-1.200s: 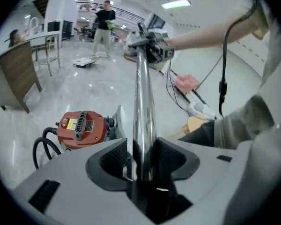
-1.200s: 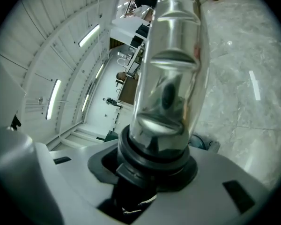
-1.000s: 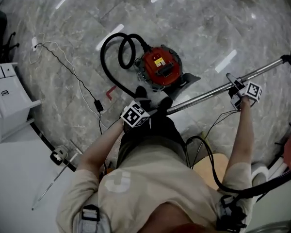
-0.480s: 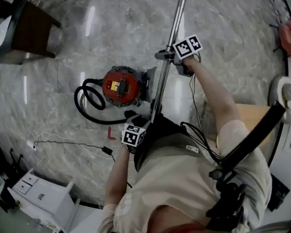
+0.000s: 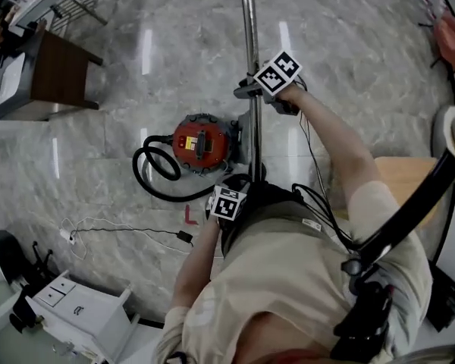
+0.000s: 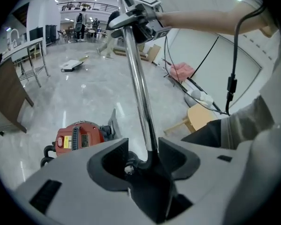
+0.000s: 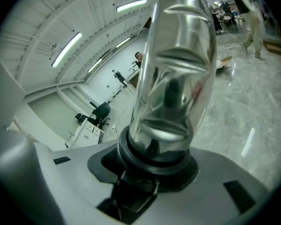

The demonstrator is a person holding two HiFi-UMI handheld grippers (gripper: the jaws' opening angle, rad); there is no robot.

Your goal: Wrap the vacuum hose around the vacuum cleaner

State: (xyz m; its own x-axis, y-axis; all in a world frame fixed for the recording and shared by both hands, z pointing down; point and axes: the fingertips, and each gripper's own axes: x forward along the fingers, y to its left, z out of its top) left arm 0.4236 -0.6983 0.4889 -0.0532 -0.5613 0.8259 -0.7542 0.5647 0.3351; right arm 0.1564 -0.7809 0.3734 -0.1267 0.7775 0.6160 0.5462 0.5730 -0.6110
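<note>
Gripping the wand [image 5: 249, 29] at two places: left gripper [image 6: 142, 156] clenched on the near end, at the joint of chrome tube and black hose handle, right gripper [image 5: 252, 92] clenched farther along the same tube, around a dark collar. Spreads the two grips well apart, likely to steer a long stiff tube without letting it swing. Holds it running from near to far, just right of the vacuum cleaner [image 5: 202, 142] sitting on the floor [image 5: 349, 44]. Shows the hose [image 5: 139, 169] lying in loose loops at the left of the red body, not yet wound around it. Probably calls for carrying the wand round the canister to draw the hose after it. Risks snagging the power cable [image 5: 184, 236] lying nearer and to the left.
</note>
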